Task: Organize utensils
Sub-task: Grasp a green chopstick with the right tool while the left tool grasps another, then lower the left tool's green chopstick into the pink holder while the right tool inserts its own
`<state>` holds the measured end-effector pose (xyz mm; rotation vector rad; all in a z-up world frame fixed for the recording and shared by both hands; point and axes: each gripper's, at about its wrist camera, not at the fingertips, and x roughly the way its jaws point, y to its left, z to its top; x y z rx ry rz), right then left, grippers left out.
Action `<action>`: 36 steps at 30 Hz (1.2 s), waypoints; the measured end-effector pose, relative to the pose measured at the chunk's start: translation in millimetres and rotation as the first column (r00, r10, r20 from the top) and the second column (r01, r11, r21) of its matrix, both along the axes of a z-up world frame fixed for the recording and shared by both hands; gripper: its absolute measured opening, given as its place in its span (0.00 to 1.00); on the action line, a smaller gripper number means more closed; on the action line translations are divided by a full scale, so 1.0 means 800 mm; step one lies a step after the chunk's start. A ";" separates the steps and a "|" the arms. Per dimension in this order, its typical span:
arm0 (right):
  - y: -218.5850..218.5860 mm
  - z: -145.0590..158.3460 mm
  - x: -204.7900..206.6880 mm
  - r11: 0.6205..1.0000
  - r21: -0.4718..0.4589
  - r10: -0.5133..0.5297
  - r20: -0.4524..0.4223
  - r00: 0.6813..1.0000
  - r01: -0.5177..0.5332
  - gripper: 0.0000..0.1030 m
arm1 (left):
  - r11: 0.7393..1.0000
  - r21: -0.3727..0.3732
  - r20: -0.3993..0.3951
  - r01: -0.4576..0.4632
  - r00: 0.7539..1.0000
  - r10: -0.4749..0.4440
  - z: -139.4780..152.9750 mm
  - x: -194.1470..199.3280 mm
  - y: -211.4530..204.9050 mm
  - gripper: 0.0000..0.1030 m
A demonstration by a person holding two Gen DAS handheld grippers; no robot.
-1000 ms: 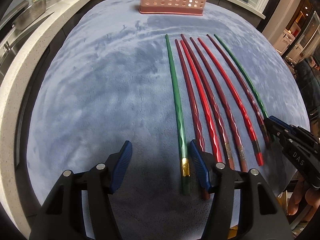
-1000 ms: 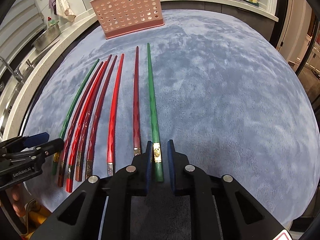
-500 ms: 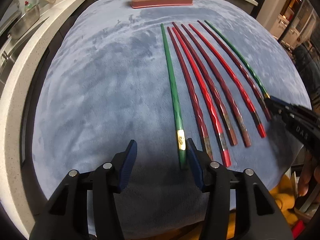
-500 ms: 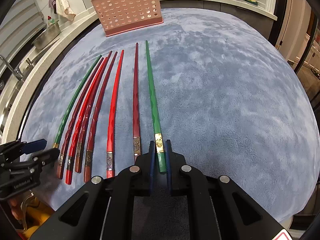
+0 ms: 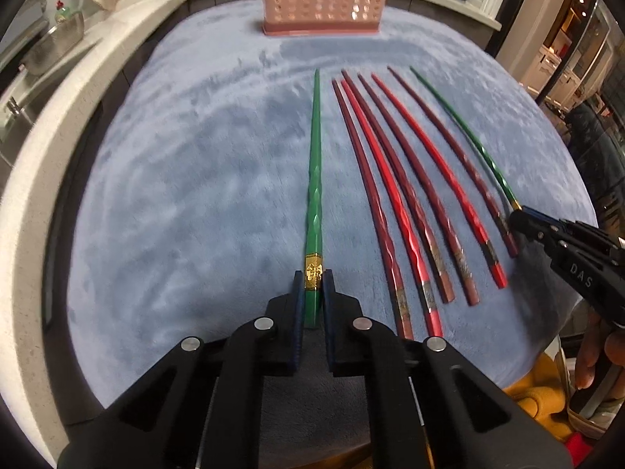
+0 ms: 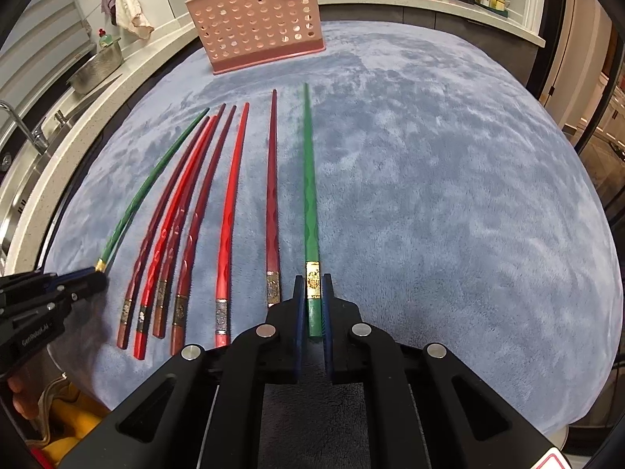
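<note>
- Change since the earlier frame: the left gripper [image 5: 312,287] has just been closing and now clamps the butt end of the leftmost green chopstick [image 5: 313,179], which previously lay between its spread pads.
- The right gripper [image 6: 312,293] is clenched on the rightmost green chopstick [image 6: 309,179].
- Six red and dark-red chopsticks [image 6: 226,211] lie side by side between the two green ones on the blue cloth [image 6: 449,195].
- The pink perforated holder [image 6: 256,29] stands at the far edge of the cloth.

Open blue cloth [image 6: 449,195] lies bare to the right gripper's [image 6: 312,305] right; six red chopsticks [image 6: 230,211] crowd its left (fanned, close together), and a pink basket [image 6: 258,31] stands far ahead
</note>
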<state>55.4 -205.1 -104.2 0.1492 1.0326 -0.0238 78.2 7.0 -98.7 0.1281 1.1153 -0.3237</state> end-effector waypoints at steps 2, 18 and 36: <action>0.000 0.009 0.000 1.000 -0.002 0.003 0.017 1.000 -0.003 0.07 | 1.000 -0.006 0.018 -0.008 1.000 0.008 0.008 0.002 0.002 0.08; -0.031 0.135 0.045 1.000 0.018 -0.025 0.256 0.966 0.021 0.07 | 0.992 -0.110 0.207 -0.065 0.975 0.087 0.114 0.057 0.018 0.08; -0.056 0.242 0.139 0.999 0.044 -0.040 0.448 0.893 0.022 0.07 | 0.986 -0.151 0.444 -0.071 0.886 0.132 0.242 0.163 0.008 0.07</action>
